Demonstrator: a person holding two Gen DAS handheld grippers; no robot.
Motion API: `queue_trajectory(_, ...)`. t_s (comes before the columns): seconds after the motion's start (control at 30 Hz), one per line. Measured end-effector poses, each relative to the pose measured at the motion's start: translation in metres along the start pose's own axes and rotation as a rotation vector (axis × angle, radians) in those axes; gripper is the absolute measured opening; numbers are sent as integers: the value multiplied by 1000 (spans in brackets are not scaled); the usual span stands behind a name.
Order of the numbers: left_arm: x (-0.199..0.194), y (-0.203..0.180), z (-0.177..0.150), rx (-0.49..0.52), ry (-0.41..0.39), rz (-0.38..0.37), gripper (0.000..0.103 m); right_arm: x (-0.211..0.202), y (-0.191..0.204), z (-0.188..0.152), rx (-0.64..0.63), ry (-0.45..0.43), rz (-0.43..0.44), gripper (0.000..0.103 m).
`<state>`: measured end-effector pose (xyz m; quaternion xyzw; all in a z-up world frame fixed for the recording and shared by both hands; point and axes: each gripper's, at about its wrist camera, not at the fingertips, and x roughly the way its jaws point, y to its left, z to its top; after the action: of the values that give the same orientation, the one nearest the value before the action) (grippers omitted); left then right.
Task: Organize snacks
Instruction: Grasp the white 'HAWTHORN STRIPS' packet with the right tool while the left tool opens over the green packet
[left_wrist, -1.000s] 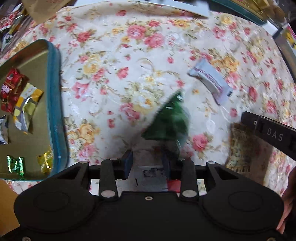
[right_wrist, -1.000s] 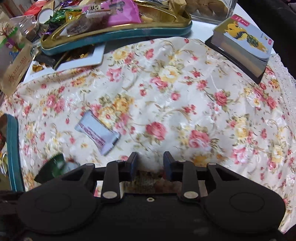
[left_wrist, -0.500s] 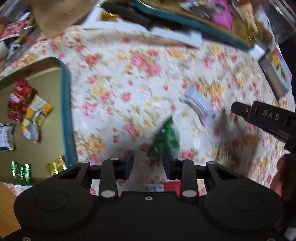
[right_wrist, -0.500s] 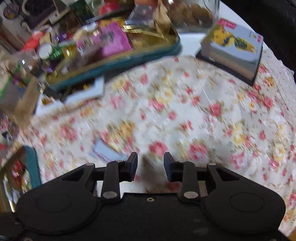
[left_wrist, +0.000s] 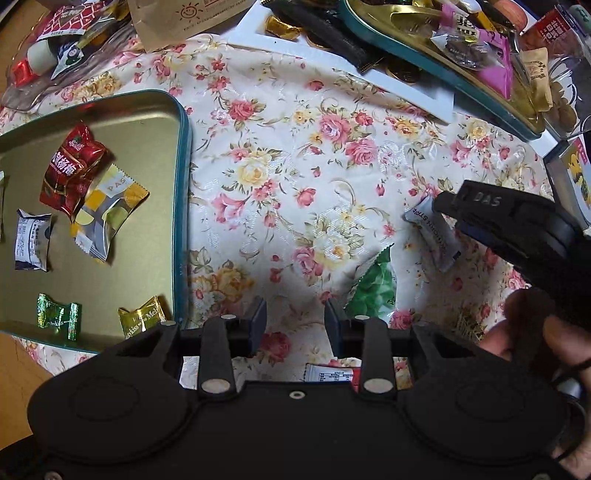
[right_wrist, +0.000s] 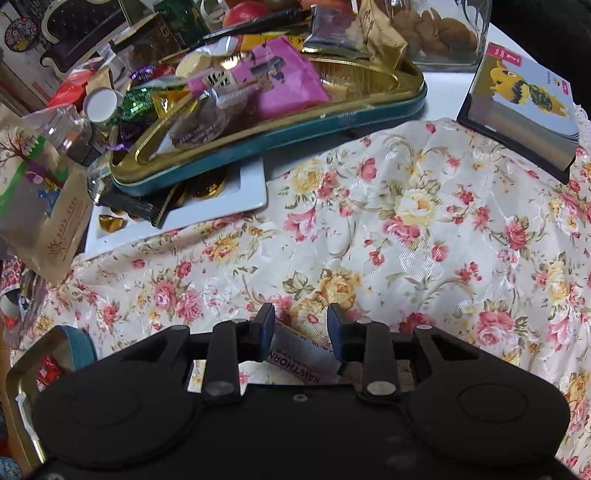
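Gold-lined, the teal-rimmed tin (left_wrist: 183, 192) lay at the left holding six wrapped candies, among them a red packet (left_wrist: 70, 170). Beside it, the left gripper (left_wrist: 294, 321) hung spread and empty over the floral cloth (left_wrist: 295, 155), a green packet (left_wrist: 373, 288) just right of its fingers. Farther right, the right gripper (right_wrist: 301, 325) stood spread above the white hawthorn strip (right_wrist: 299, 356), which lay between its fingers.

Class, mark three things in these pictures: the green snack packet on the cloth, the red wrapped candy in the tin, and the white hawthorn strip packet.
green snack packet (left_wrist: 373, 287), left wrist view, middle of the wrapper.
red wrapped candy (left_wrist: 70, 170), left wrist view, centre of the wrapper.
white hawthorn strip packet (right_wrist: 301, 356), right wrist view, printed face between the open tool's fingers.
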<state>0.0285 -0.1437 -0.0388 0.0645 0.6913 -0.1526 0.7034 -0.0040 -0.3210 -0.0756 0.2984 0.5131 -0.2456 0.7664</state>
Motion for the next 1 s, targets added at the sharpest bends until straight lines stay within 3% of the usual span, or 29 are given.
queue_trajectory(0.27,-4,2,0,-1,0,-2,43,8,3,-10,-26,66,10,34)
queue_trajectory(0.47,-3,1,-1,-2,6,5,43,2,1,-26,-120,145,20,34)
queue_trajectory(0.57,-3,1,-1,-1,11,3,43,-6,1,-28,-178,141,31,34)
queue_trajectory(0.8,-1,2,0,4,36,0,43,-21,9,-35,-414,86,43,34)
queue_trajectory(1.0,-2,4,0,-2,59,-19,43,-14,18,-50,-587,135,54,37)
